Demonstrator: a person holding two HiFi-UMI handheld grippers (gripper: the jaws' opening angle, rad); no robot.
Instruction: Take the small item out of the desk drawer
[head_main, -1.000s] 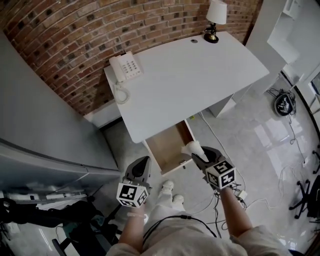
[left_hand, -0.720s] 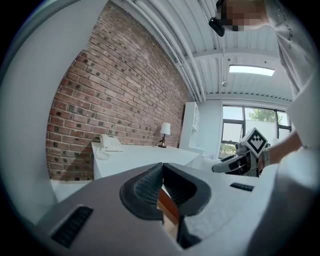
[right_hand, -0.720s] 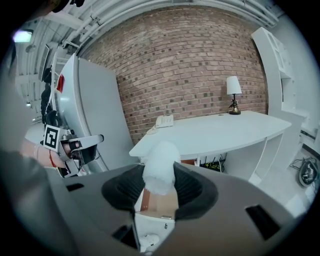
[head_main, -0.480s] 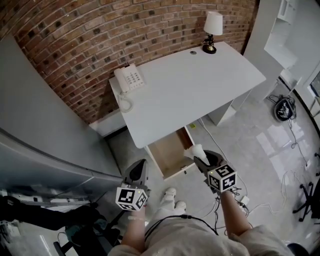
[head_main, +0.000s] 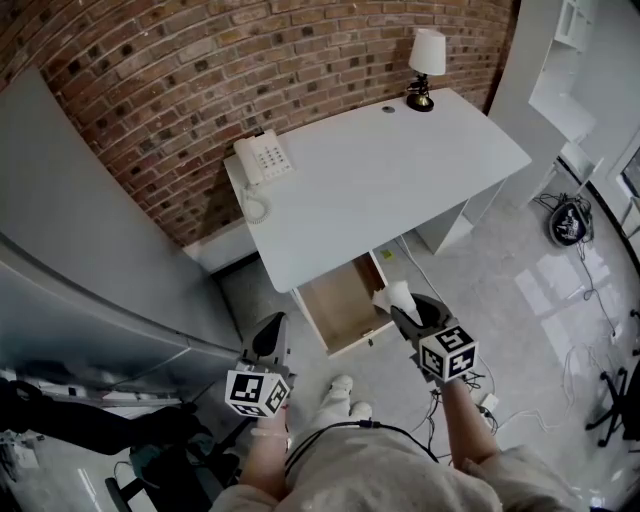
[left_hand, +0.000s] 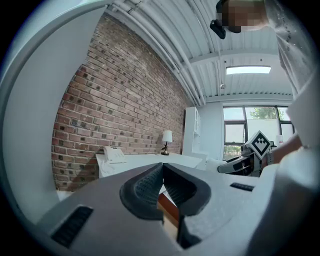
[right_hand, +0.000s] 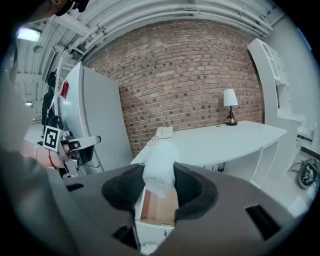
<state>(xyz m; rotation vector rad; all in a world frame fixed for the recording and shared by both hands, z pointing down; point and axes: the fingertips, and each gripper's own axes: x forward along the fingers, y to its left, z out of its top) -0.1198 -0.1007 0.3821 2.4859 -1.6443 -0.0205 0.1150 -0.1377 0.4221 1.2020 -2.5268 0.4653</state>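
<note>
A white desk (head_main: 390, 180) stands against a brick wall, and its wooden drawer (head_main: 340, 302) is pulled out toward me and looks bare inside. My right gripper (head_main: 398, 303) is shut on a small white fluffy item (head_main: 393, 296), held just above the drawer's right front corner. In the right gripper view the white item (right_hand: 160, 169) sticks up between the pads, with the open drawer (right_hand: 157, 207) below. My left gripper (head_main: 270, 335) hangs left of the drawer over the floor; its jaws (left_hand: 162, 187) are together with nothing in them.
A white phone (head_main: 264, 158) with a coiled cord lies at the desk's left end and a small lamp (head_main: 426, 62) stands at the far corner. A grey cabinet (head_main: 90, 290) fills the left. Cables (head_main: 590, 300) lie on the floor at right. My shoes (head_main: 345, 395) are below the drawer.
The view has shifted slightly; both grippers keep their places by the drawer. The right gripper still holds the white item, and the left one has dropped a little.
</note>
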